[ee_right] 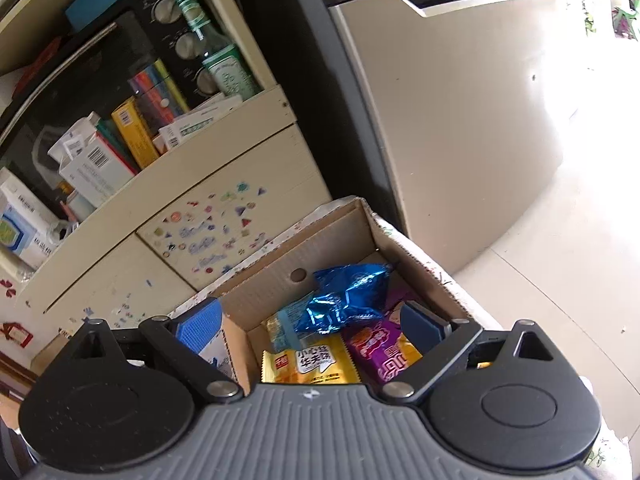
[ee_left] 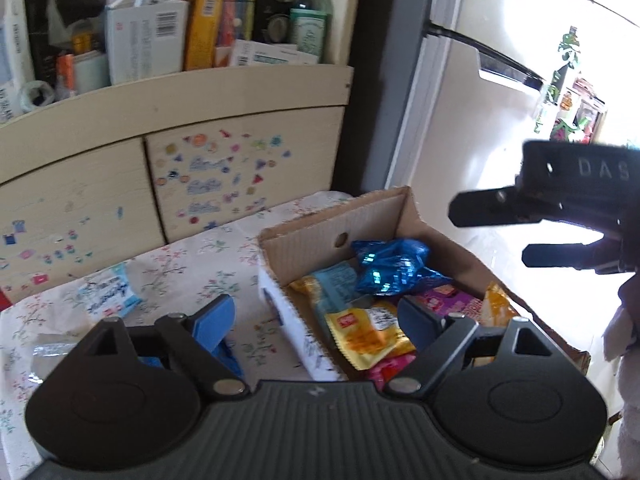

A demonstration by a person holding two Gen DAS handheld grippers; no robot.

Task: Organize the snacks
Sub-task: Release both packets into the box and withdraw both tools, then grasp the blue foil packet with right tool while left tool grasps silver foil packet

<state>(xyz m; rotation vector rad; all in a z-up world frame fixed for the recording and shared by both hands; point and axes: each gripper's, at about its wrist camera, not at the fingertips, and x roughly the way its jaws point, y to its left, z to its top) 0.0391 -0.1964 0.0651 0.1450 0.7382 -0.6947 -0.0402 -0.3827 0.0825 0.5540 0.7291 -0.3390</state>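
Several snack packets (ee_right: 320, 360) are already being held in the cardboard box (ee_left: 304, 236), one blue-white packet (ee_left: 108, 294) is being left on the bench (ee_left: 224, 256) beside that box, and both tools, left tool (ee_left: 316, 316) and right tool (ee_right: 316, 320), are being kept apart, empty.

**Your two black grippers**

Your left gripper (ee_left: 316, 316) has a ribbed grey body flanked by two round black discs, with black link arms pinned by silver rivets. Its finger pads (ee_left: 214, 318) are blue and textured. Your right gripper (ee_right: 316, 320) is built the same; seen from the left wrist view, its black casing carries raised letters "DAS" and small silver screws.
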